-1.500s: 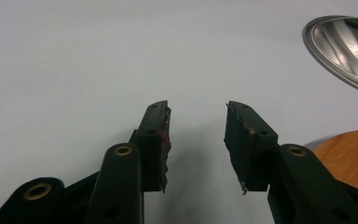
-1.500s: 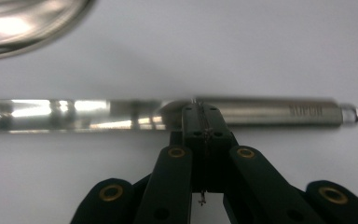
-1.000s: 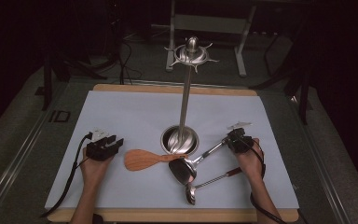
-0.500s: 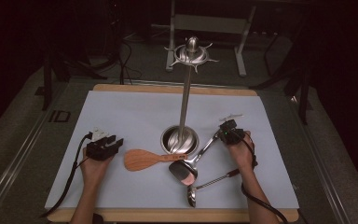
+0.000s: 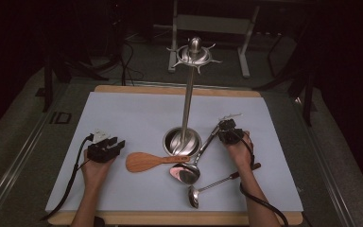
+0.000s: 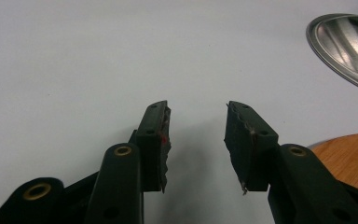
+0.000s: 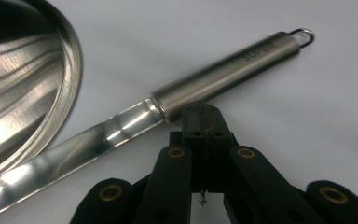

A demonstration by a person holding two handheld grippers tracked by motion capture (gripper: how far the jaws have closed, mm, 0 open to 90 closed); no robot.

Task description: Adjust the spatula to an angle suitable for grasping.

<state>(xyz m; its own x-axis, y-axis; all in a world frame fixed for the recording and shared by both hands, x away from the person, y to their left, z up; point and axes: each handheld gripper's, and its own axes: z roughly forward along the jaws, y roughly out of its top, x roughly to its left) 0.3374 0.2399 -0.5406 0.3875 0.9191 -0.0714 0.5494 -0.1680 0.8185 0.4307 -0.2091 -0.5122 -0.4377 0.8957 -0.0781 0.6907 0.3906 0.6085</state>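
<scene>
Right gripper [image 7: 204, 122] – jaws pressed together, touching the spoon [image 7: 177, 100] handle beside the stand [image 5: 183, 141], grasping nothing | left gripper [image 6: 196, 140] – agape, idle | rack hooks bare; you've hung no utensil yet.

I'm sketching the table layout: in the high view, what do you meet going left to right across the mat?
Left tool → wooden spatula → stand base → right tool.
</scene>
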